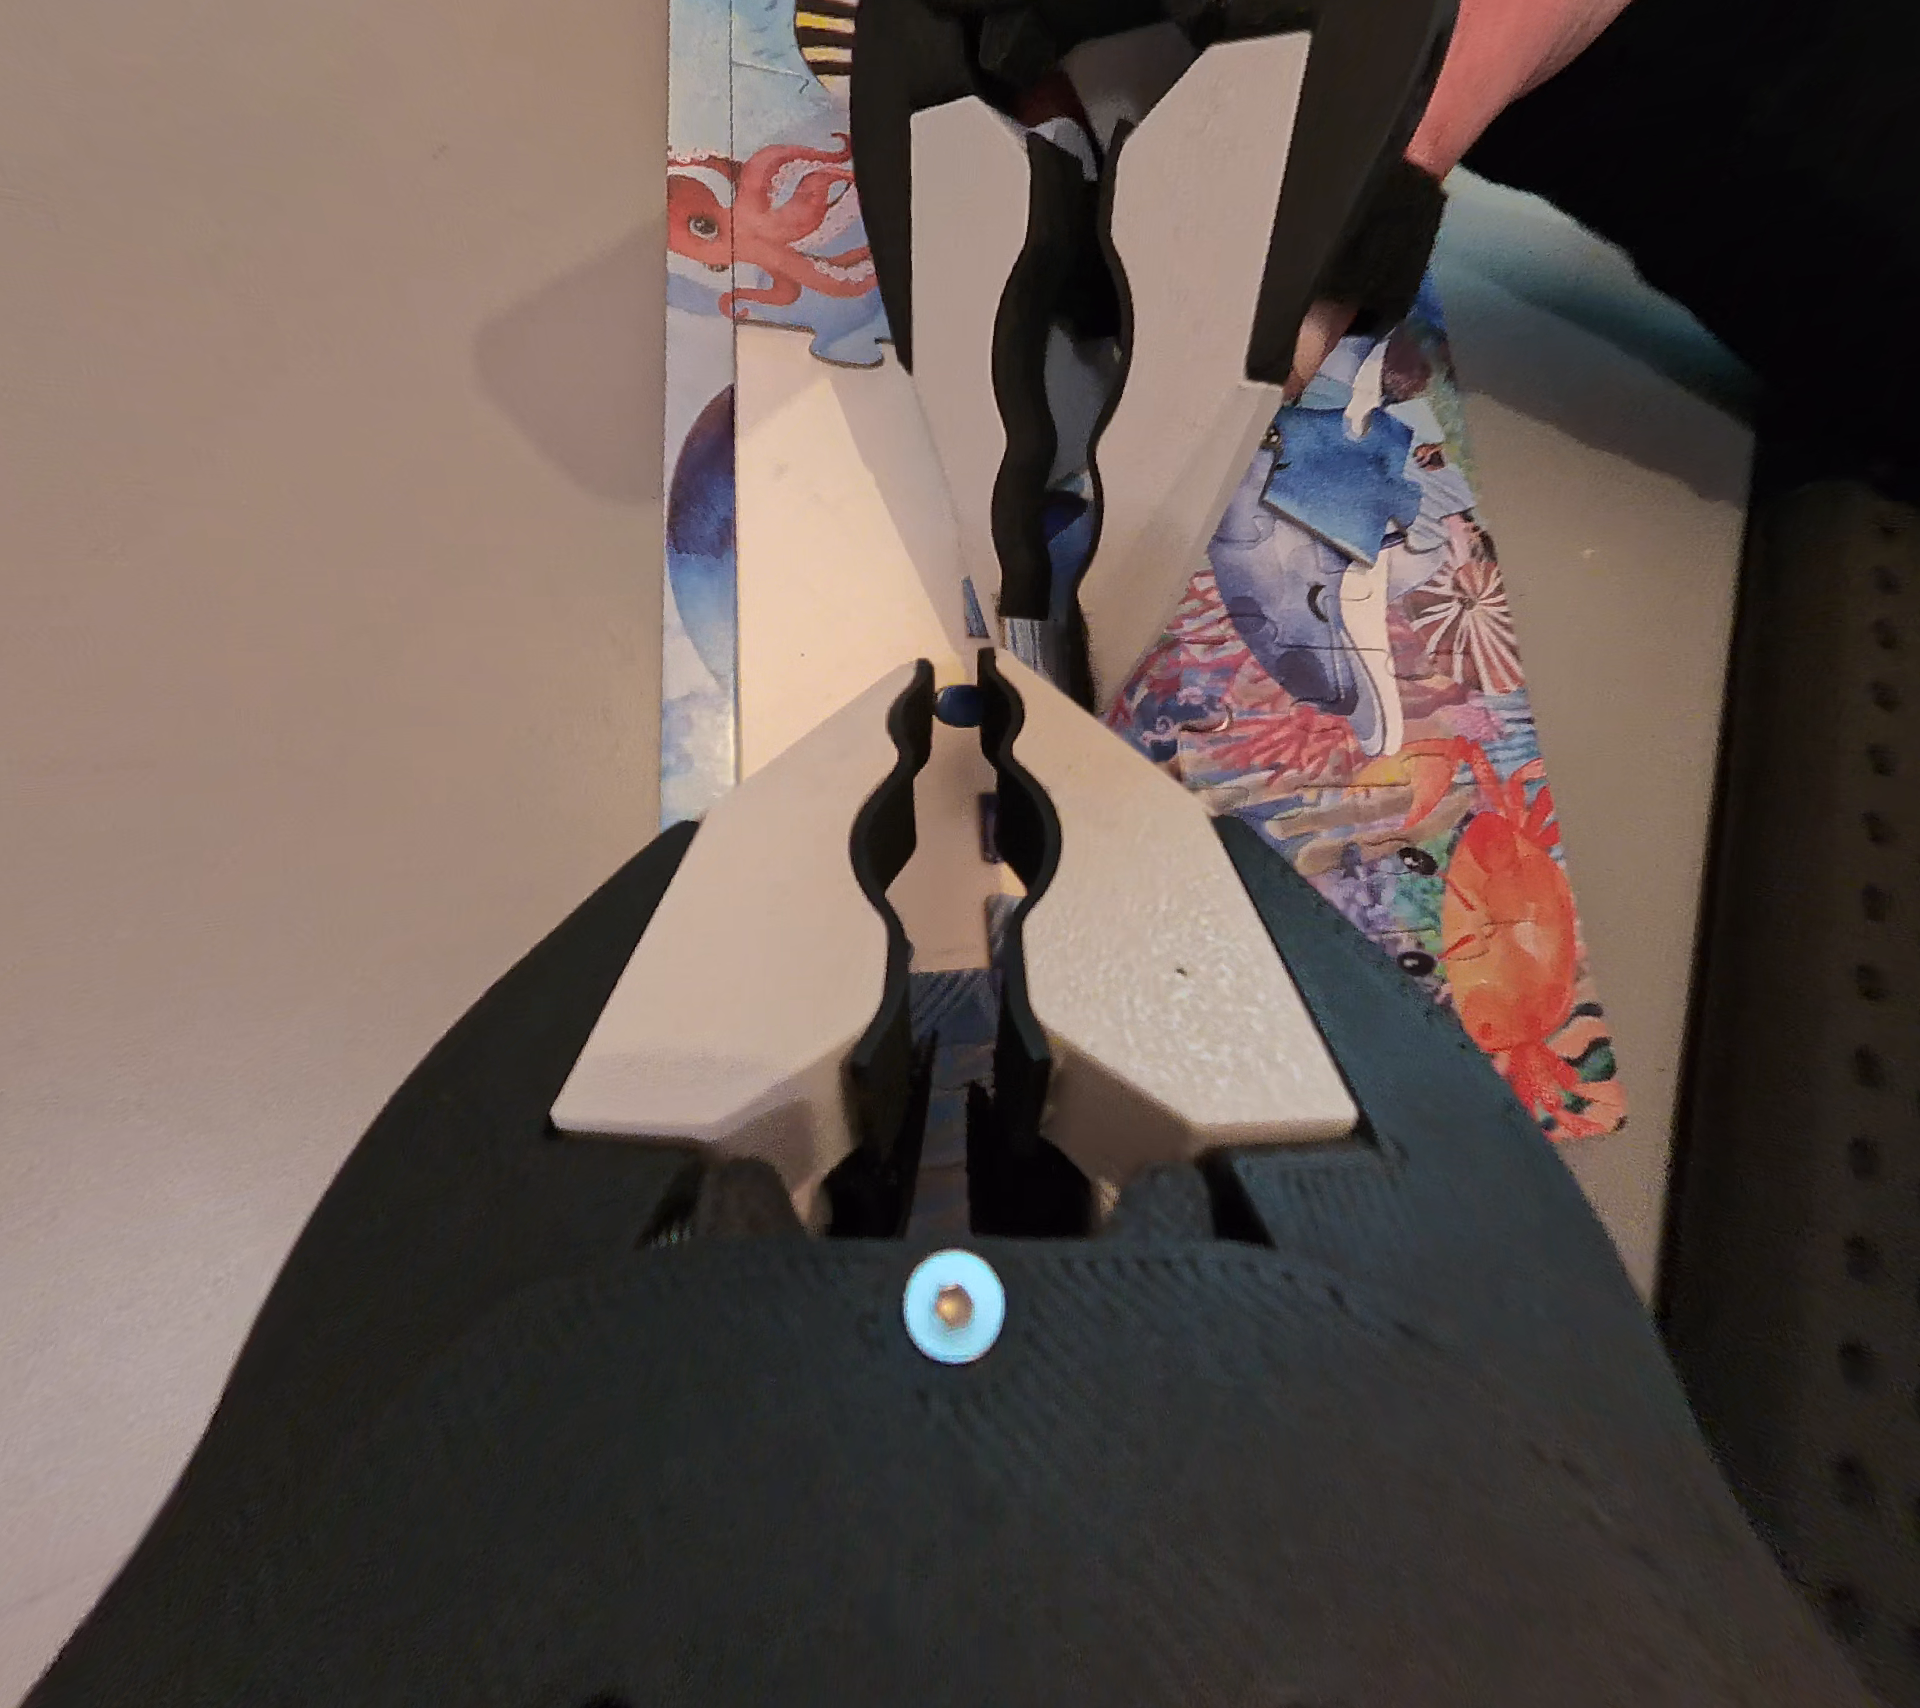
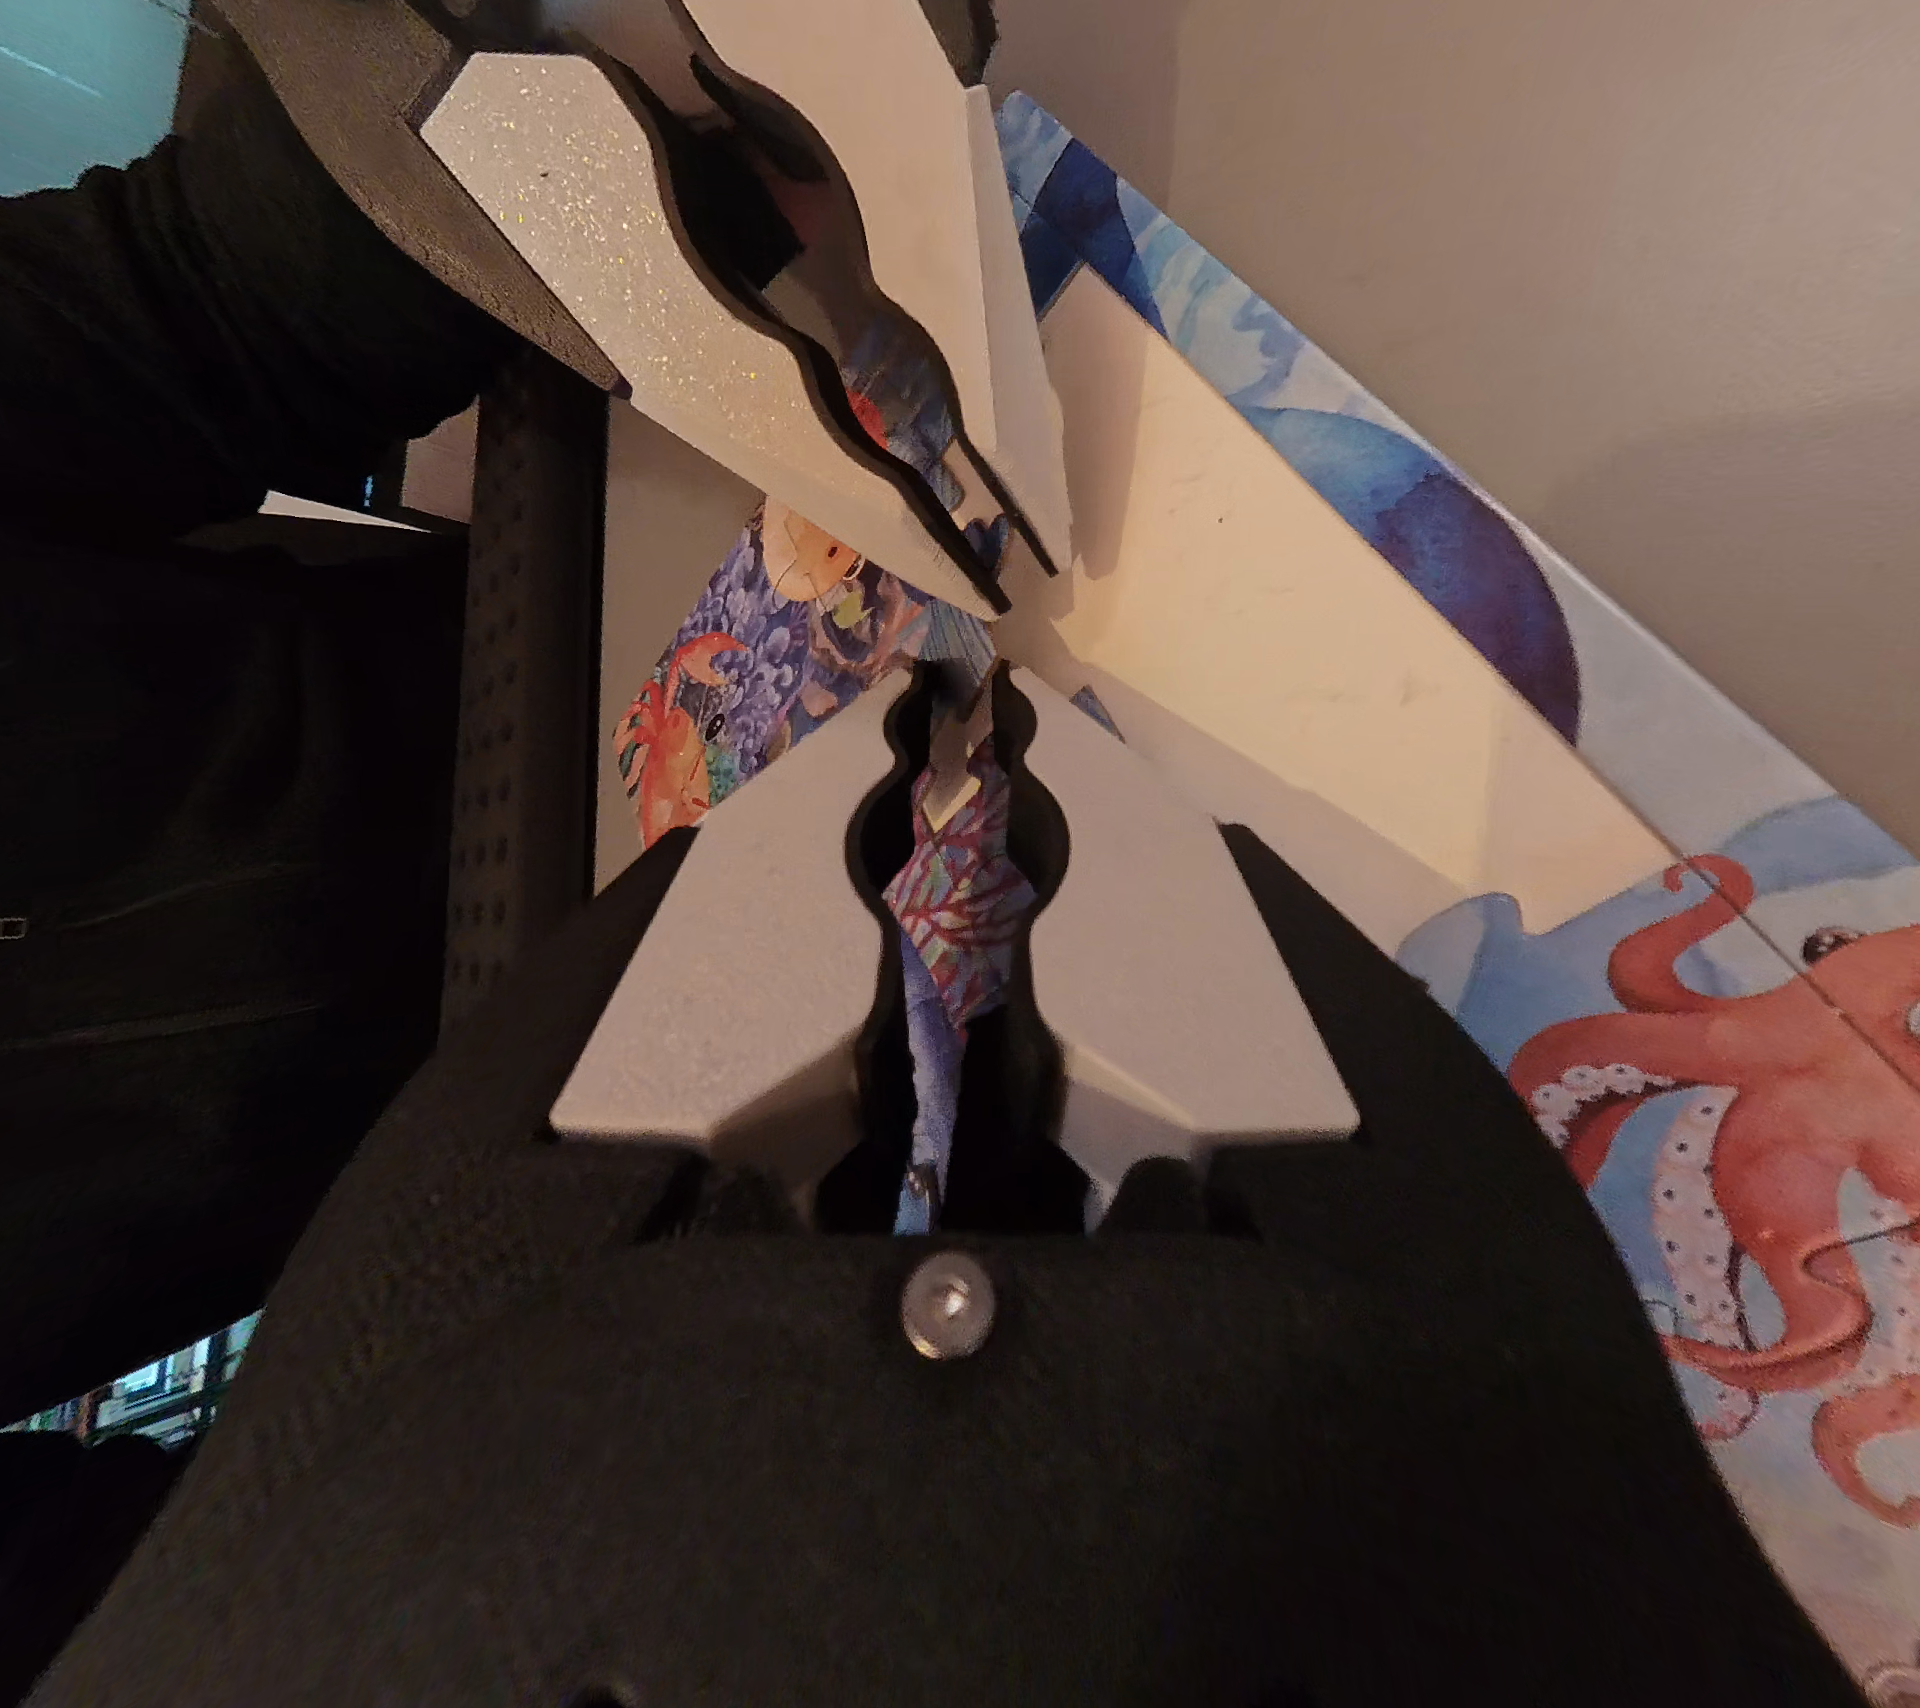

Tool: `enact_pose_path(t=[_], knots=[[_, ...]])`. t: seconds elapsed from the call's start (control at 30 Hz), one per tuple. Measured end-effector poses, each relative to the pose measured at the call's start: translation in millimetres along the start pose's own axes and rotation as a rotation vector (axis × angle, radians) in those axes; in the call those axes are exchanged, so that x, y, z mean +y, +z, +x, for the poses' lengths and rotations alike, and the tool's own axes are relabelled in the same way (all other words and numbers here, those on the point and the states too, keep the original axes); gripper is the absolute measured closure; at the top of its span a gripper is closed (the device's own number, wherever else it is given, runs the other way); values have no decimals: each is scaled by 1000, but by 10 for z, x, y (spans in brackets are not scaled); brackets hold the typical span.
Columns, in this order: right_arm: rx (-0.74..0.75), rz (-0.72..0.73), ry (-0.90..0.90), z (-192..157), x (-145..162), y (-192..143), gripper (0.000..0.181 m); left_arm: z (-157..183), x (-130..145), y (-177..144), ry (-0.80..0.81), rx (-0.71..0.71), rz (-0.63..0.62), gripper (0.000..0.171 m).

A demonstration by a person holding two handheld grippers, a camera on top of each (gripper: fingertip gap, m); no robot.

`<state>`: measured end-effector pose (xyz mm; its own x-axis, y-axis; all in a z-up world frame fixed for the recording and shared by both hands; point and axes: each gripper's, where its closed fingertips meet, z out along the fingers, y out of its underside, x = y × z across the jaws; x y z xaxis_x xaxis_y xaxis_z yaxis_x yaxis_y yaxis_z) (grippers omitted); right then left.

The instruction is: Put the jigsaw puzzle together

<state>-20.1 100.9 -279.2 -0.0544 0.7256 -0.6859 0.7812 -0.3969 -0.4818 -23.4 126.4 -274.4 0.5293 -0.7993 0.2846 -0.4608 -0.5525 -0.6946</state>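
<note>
Your left claw (image 1: pixel 961 676) sits nearly closed, pinching a small blue piece (image 1: pixel 956 704), while your right claw (image 2: pixel 961 682) grips a coral-patterned piece (image 2: pixel 951 920), tips meeting over the puzzle's (image 1: pixel 1455 785) bare middle, probably to seat them together.

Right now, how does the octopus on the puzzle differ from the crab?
The octopus is pinkish-red on pale blue water; the crab is orange, among multicoloured coral. In the left wrist view, the octopus lies left of the bare white gap, the crab right of it. Both are printed on the puzzle.
</note>
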Motion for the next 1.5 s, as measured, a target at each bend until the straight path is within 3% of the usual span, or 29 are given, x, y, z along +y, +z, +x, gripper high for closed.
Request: enact_pose_path(t=[0.53,1.07,1.17,1.3,1.5], knots=[[147,-12,-74,59,-68,-73,164,-9,81,58,236,-147,-103,170],[172,-38,-135,41,-40,-91,167,23,135,14,247,-132,-114,160],[130,-77,-192,-74,21,-56,181,46,164,27,256,-126,-127,162],[137,-179,-217,-84,179,32,181,39,168,11,261,-131,-133,163],[110,-183,-237,-156,197,26,181,-85,124,-199,266,-195,-117,162]])
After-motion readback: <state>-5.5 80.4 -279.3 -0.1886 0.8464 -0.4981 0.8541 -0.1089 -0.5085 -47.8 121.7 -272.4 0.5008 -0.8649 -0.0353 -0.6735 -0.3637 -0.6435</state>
